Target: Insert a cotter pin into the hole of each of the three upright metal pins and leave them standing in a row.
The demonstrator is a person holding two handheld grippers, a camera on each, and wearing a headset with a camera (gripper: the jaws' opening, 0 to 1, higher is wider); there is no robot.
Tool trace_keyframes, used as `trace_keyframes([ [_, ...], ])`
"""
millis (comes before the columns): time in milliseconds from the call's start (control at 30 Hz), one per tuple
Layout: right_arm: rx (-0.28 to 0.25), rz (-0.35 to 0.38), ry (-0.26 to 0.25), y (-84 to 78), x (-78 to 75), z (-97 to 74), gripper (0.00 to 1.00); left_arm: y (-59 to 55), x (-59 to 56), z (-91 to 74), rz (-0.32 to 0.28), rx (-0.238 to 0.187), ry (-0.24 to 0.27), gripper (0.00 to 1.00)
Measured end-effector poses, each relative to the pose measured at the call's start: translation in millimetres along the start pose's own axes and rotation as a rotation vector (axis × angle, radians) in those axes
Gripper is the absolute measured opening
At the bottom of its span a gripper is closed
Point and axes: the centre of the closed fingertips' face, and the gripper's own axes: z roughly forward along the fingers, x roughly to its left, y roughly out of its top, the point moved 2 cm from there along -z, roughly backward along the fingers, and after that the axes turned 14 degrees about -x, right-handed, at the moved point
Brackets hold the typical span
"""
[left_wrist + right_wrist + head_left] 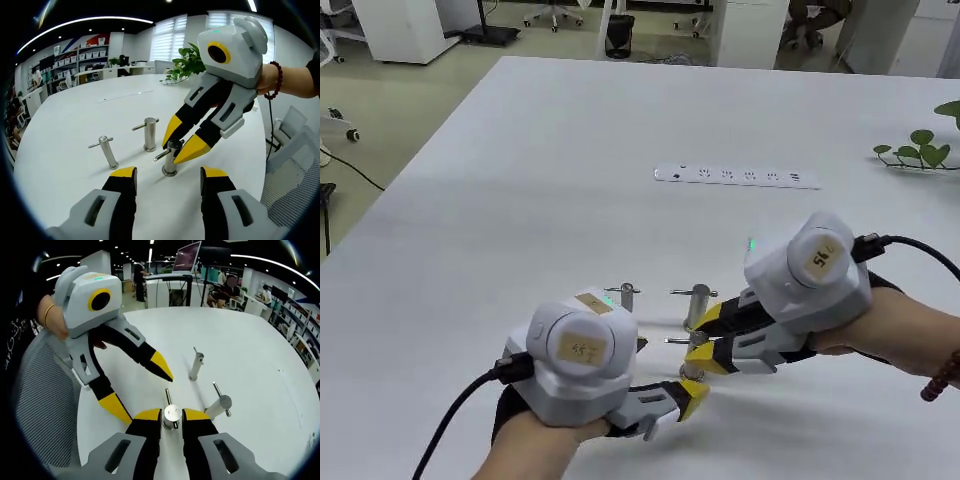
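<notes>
The nearest metal pin (170, 159) stands upright toward the near edge of the surface (570, 150). Its head is pinched between the closed fingers (150, 416) of the right gripper (171, 416), which comes in from the right edge's side. A cotter pin (160, 155) crosses it just below the head. Its long axis lies level, and its free end juts away from the right gripper and out past the left fingertips. The left gripper (169, 171) is low at the near edge, fingers spread wide and empty, with the pin's base just ahead of the gap. It therefore looks the better placed to work on that free end. The other two metal pins (149, 134) (107, 152) stand a little farther in, apart from both grippers, each with a crosspiece through it. A power strip (735, 177) lies toward the far edge and a plant (920, 150) at the right edge. Beyond is an open office with chairs (555, 12).
</notes>
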Motion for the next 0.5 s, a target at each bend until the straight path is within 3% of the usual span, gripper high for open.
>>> trace_keyframes([
  [267, -0.004, 0.043, 0.000, -1.1, -1.2, -0.2, 0.09, 8.7, 0.2, -12.2, 0.010, -0.019, -0.019, 0.59],
  [333, -0.011, 0.068, 0.007, -1.2, -1.6, -0.5, 0.09, 10.4, 3.2, -14.3, 0.003, -0.022, -0.005, 0.62],
  [500, -0.009, 0.049, 0.020, -1.5, -1.1, -0.9, 0.08, 14.8, 8.8, -18.7, -0.016, -0.038, 0.019, 0.69],
])
